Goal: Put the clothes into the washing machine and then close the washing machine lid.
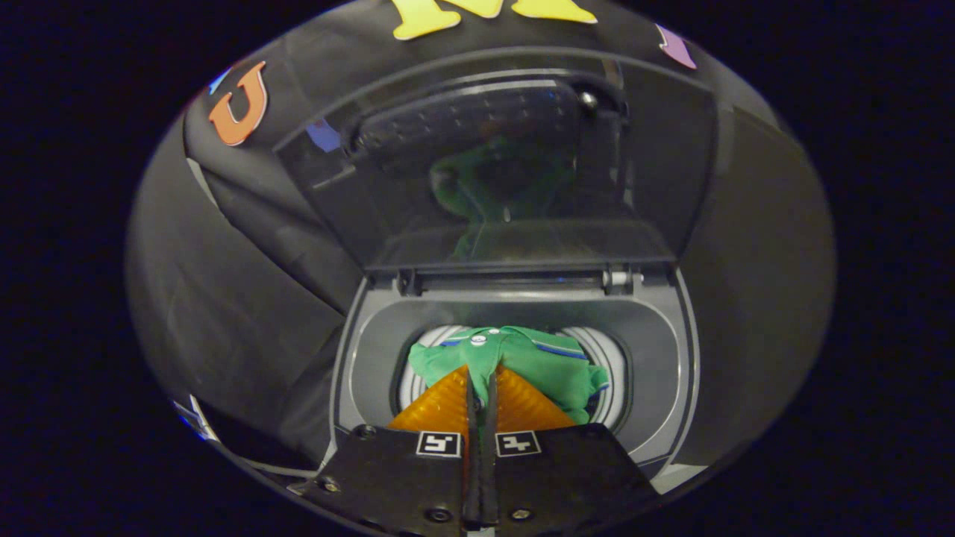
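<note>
While its lid [515, 171] stands raised, claw [481, 377] clamped on green shirt [522, 358] above washing machine drum [608, 373].

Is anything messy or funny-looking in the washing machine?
Not really. The green shirt hangs bunched over the drum opening, pinched in the tool, so it is not fully inside yet. The lid stands open behind it, and shows a faint green reflection of the shirt. Nothing looks spilled or broken.

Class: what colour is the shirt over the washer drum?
Green shirt with blue stripes, in the gripper view.
</note>
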{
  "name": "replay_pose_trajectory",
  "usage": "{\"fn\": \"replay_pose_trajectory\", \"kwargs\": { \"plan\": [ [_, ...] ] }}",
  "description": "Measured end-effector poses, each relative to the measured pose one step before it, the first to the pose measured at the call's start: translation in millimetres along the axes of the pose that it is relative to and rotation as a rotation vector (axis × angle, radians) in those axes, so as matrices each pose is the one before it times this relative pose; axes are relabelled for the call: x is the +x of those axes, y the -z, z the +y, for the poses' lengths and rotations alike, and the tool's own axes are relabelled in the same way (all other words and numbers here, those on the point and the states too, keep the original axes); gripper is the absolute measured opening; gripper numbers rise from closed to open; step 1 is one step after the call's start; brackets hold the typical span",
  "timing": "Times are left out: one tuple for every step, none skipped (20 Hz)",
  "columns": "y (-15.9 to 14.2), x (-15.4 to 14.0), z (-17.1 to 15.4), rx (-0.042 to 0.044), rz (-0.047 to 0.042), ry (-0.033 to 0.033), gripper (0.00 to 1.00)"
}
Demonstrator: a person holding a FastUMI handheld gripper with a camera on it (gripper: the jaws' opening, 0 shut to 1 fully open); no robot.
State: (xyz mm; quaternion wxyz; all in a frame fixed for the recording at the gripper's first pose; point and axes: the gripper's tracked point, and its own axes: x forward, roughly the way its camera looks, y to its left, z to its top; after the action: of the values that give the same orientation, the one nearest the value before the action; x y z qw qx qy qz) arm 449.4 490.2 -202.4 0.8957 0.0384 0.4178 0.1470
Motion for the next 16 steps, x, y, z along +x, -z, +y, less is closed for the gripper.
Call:
{"fn": "replay_pose_trajectory", "kwargs": {
  "plan": [
    [4.92,7.45,-1.57,0.01377,0.02043,0.00716,0.04],
    [4.40,9.74,-1.96,0.00414,0.00880,0.01332,0.04],
    [0.72,5.93,0.01,-0.00227,0.00680,0.01601,0.04],
    [-1.14,0.85,3.05,-0.00598,-0.00555,0.00195,0.04],
    [-2.82,2.50,2.02,-0.01201,-0.00367,0.01221,0.04],
    [-7.08,-9.75,-1.29,-0.00799,-0.00012,0.01657,0.04],
    [-4.70,-3.80,2.19,-0.00273,0.00138,0.01582,0.06],
    [1.34,-3.48,-0.02,0.00012,-0.00393,0.00685,0.08],
    [-0.17,-4.40,1.87,-0.00391,-0.01318,-0.00225,0.13],
    [-1.32,-8.47,0.75,-0.01475,-0.03069,0.01102,0.16],
    [-2.77,-10.71,0.33,-0.01604,-0.01527,0.01072,0.38],
    [-0.51,-9.14,2.54,-0.00935,-0.00424,-0.00003,0.59],
    [-2.14,-8.61,1.53,-0.00205,0.00651,0.00305,0.80],
    [5.72,4.13,-3.77,0.00203,0.00213,0.00625,1.00],
    [1.58,-0.70,-3.53,0.00307,-0.00649,0.00201,1.00],
    [0.99,-0.94,-5.06,0.00325,-0.00157,0.01135,1.00]
  ]
}}
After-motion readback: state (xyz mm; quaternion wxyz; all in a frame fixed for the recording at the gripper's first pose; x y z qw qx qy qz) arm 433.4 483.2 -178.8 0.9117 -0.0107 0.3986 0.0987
